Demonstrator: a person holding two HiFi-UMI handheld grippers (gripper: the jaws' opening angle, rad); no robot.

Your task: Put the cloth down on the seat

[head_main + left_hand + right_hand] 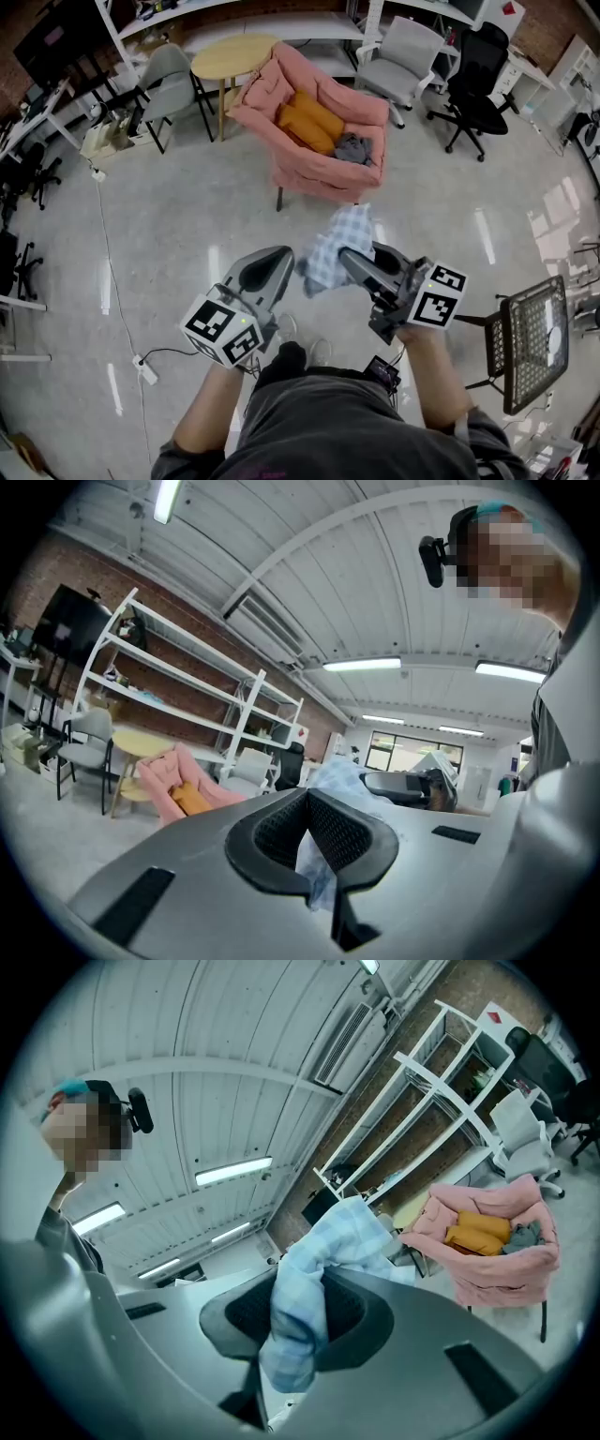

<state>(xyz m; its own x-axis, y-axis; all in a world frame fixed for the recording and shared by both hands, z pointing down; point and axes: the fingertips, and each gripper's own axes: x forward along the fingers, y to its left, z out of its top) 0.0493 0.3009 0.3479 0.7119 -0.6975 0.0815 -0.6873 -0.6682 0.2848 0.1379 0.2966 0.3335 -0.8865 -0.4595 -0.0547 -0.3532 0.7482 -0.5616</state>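
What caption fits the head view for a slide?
Left gripper and right gripper both grip the blue checked cloth, held up short of the pink armchair.

soft checked cloth (336,246); pink fabric armchair (319,122); glossy floor (187,225).

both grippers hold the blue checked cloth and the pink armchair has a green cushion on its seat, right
Only the colour is wrong: the head view shows an orange cushion, not green, on the seat of the pink fabric armchair. Both the left gripper and right gripper do hold the blue-and-white checked cloth.
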